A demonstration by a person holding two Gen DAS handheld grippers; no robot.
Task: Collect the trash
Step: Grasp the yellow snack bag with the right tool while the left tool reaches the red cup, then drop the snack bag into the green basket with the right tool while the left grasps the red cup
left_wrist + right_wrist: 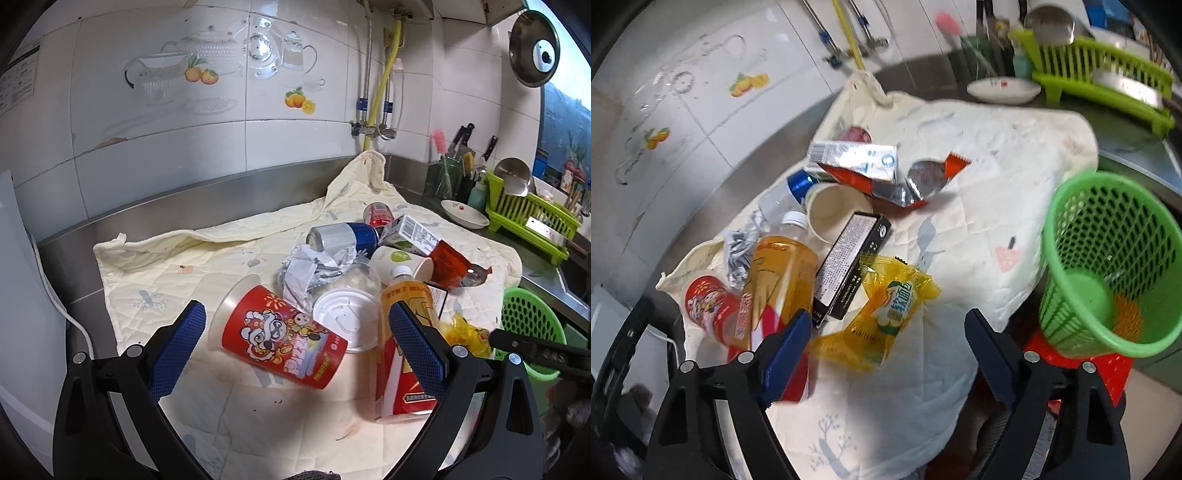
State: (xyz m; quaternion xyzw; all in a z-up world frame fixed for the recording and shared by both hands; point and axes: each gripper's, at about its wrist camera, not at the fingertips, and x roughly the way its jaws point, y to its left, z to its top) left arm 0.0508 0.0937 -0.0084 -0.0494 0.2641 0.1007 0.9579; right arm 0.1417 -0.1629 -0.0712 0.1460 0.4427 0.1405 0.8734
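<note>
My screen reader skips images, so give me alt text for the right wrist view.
The right tongs hang open over a yellow snack wrapper on a pale quilted cloth, nothing gripped. Left of it lie a black box, an orange drink bottle and other litter; a green mesh basket stands at the right.

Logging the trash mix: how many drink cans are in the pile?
2. A blue can lies at the back of the pile, and a red can sits just behind it. More could be hidden under the other trash.
</note>
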